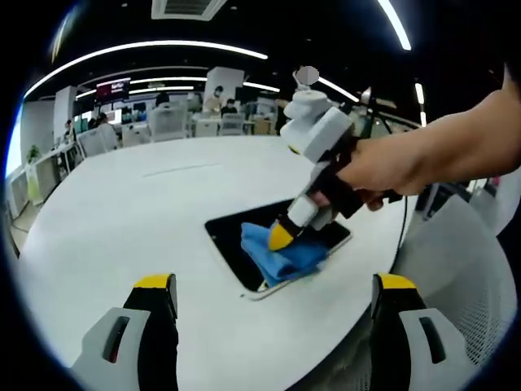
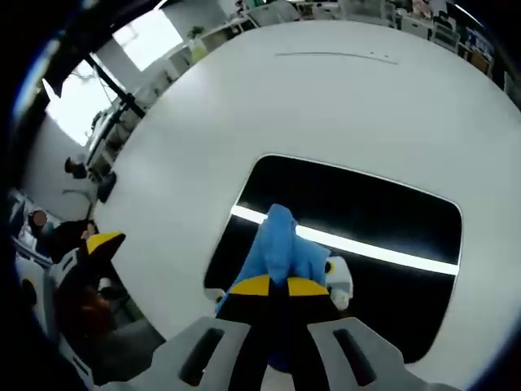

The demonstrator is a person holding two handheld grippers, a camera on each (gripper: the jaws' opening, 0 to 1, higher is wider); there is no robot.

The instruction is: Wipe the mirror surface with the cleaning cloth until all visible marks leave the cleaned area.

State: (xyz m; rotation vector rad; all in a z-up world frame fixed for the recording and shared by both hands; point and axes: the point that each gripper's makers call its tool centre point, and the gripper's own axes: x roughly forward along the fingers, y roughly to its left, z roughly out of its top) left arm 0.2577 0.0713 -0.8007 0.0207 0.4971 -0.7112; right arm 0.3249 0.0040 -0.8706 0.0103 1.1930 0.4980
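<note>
My right gripper [image 2: 277, 287] pinches the cloth [image 2: 281, 244] on the mirror [image 2: 383, 220] at centre frame, whose long axis runs up-right from it, while my left gripper [image 1: 273, 297] hangs spread, farther off.

A large round white worktop [image 1: 122, 220] takes up the foreground, its surface smooth and matte. Behind it stand rows of white office desks and chairs [image 1: 175, 122], where several people sit. Long curved white ceiling light strips [image 1: 146, 50] run overhead. A dark wall screen [image 1: 112, 88] hangs at the far left.
</note>
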